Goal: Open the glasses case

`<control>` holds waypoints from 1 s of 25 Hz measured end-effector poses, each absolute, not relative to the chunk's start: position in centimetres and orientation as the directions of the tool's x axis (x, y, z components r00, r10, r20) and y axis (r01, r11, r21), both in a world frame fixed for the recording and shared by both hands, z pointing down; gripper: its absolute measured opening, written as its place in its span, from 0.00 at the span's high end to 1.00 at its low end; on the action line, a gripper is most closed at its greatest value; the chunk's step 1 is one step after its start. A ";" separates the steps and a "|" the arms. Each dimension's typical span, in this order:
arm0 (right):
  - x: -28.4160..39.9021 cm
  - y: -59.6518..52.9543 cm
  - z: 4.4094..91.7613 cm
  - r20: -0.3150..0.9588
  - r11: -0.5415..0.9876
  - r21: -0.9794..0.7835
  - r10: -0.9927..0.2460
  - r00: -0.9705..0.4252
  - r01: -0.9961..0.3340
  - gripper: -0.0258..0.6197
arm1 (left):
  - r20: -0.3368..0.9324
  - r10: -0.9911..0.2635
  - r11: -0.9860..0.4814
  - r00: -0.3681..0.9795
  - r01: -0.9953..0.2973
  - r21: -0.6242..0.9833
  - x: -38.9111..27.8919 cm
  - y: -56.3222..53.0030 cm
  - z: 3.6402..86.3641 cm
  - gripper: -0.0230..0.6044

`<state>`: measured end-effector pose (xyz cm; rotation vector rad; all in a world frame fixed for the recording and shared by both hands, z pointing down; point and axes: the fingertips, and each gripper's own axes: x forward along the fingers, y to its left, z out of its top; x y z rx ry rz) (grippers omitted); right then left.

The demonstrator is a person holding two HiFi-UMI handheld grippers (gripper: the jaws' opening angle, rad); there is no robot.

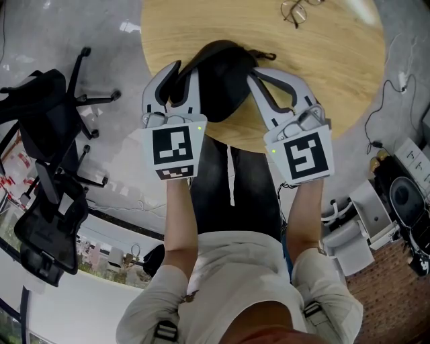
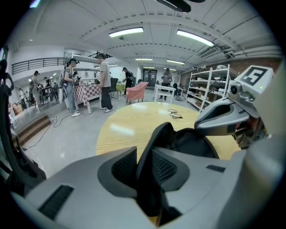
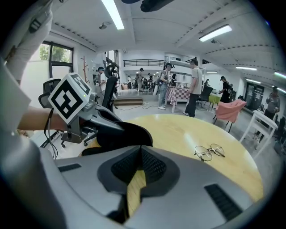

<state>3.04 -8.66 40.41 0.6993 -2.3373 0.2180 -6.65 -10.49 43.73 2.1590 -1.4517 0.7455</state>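
A black glasses case (image 1: 222, 74) lies at the near edge of a round wooden table (image 1: 336, 60). My left gripper (image 1: 185, 70) is shut on the case's left flap; in the left gripper view the black flap (image 2: 156, 143) stands between the ribbed pads, and the case's dark inside (image 2: 192, 143) shows behind it. My right gripper (image 1: 254, 72) is shut at the case's right side. In the right gripper view its tips (image 3: 140, 154) meet right beside the case's rim (image 3: 118, 134), and I see nothing between the pads. Wire-rimmed glasses (image 1: 295, 10) lie at the table's far side.
Black office chairs (image 1: 47, 134) stand on the floor at the left. Cables and equipment (image 1: 403, 195) crowd the floor at the right. Beyond the table (image 2: 134, 120) are several standing people, other tables and metal shelving (image 2: 210, 85).
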 end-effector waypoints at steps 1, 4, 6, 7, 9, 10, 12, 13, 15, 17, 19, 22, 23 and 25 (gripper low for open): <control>3.1 -8.6 40.5 0.656 0.840 0.032 -0.427 -0.622 -0.542 0.92 | 0.646 -0.700 -0.357 0.305 -0.933 0.054 -6.7 -10.6 43.8 0.82; 3.4 -8.5 40.7 0.665 0.834 0.035 -0.431 -0.610 -0.551 0.92 | 0.648 -0.698 -0.357 0.307 -0.932 0.057 -6.7 -10.7 43.9 0.81; 3.5 -8.4 40.8 0.665 0.827 0.036 -0.438 -0.604 -0.560 0.92 | 0.648 -0.697 -0.357 0.305 -0.932 0.055 -6.7 -10.6 43.8 0.81; 3.5 -8.5 40.7 0.663 0.823 0.036 -0.444 -0.603 -0.567 0.93 | 0.649 -0.698 -0.356 0.303 -0.933 0.053 -6.7 -10.6 43.8 0.81; 3.5 -8.7 40.7 0.655 0.814 0.037 -0.458 -0.601 -0.580 0.93 | 0.649 -0.699 -0.353 0.301 -0.934 0.053 -6.7 -10.7 43.9 0.81; 3.6 -8.7 40.7 0.653 0.811 0.035 -0.461 -0.601 -0.584 0.93 | 0.649 -0.699 -0.353 0.301 -0.934 0.053 -6.6 -10.7 43.9 0.81; 3.6 -8.6 40.8 0.654 0.811 0.033 -0.460 -0.601 -0.585 0.93 | 0.650 -0.697 -0.354 0.303 -0.934 0.055 -6.7 -10.7 44.0 0.81; 3.6 -8.6 40.9 0.656 0.811 0.033 -0.459 -0.599 -0.585 0.93 | 0.650 -0.697 -0.355 0.303 -0.933 0.054 -6.7 -10.6 44.0 0.81; 3.5 -8.5 41.0 0.659 0.809 0.034 -0.460 -0.595 -0.587 0.93 | 0.650 -0.697 -0.356 0.303 -0.933 0.053 -6.8 -10.6 44.0 0.81; 3.5 -8.6 41.0 0.659 0.806 0.034 -0.463 -0.593 -0.591 0.93 | 0.650 -0.697 -0.356 0.304 -0.933 0.054 -6.8 -10.7 44.1 0.81; 3.5 -8.7 41.0 0.659 0.804 0.034 -0.465 -0.592 -0.594 0.93 | 0.650 -0.696 -0.357 0.305 -0.932 0.055 -6.8 -10.7 44.1 0.81; 3.8 -8.6 41.3 0.671 0.802 0.039 -0.463 -0.580 -0.596 0.93 | 0.654 -0.693 -0.357 0.304 -0.932 0.054 -6.8 -10.7 44.3 0.81; 3.9 -8.5 41.5 0.678 0.801 0.041 -0.461 -0.573 -0.597 0.93 | 0.656 -0.691 -0.357 0.303 -0.933 0.055 -6.8 -10.7 44.4 0.81; 4.2 -8.3 41.9 0.688 0.798 0.041 -0.459 -0.562 -0.601 0.93 | 0.659 -0.687 -0.354 0.307 -0.933 0.066 -6.8 -10.7 44.7 0.81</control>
